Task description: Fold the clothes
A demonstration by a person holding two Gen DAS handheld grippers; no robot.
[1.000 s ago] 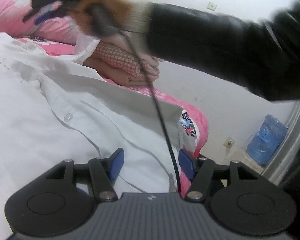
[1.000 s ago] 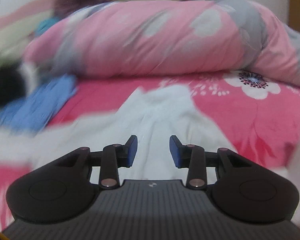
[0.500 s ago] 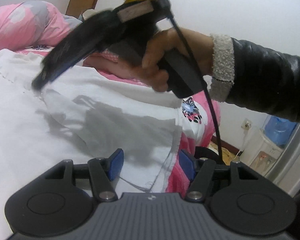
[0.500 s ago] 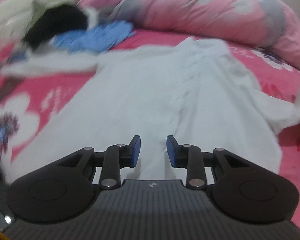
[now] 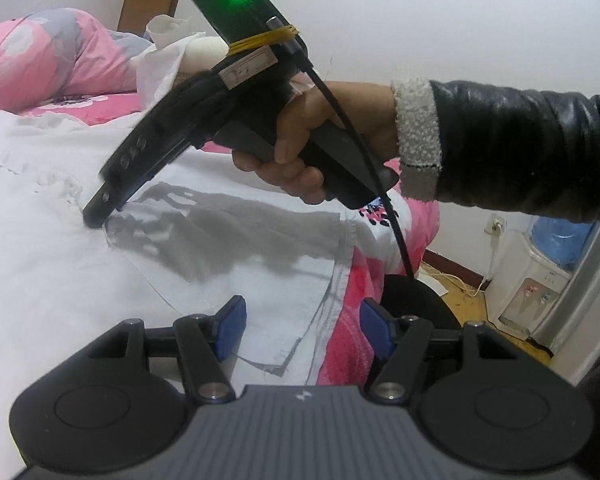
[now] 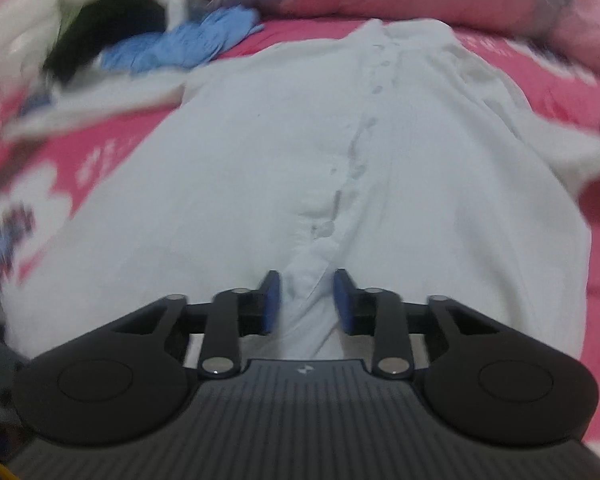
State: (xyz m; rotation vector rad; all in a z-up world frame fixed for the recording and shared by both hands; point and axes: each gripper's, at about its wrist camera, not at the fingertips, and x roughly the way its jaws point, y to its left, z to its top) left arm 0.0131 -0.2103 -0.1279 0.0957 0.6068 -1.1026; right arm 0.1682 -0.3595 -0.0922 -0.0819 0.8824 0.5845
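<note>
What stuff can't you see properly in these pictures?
- Right tool: its jaws have just been closing around a ridge of the white shirt; whether the pads pinch it yet is unclear, right wrist view blurred.
- Same tool's tips in the left wrist view: hidden, seen side-on.
- Dark and blue clothes: too blurred to name.
- Shirt's far sleeve: cut off by the frame edge.
- Left tool: open, empty.

White shirt (image 6: 260, 168), pink floral bedsheet (image 5: 384, 276), blue claw pads (image 6: 270, 300), black jacket sleeve (image 5: 520, 148), poss. blue cloth (image 6: 180, 48).
</note>
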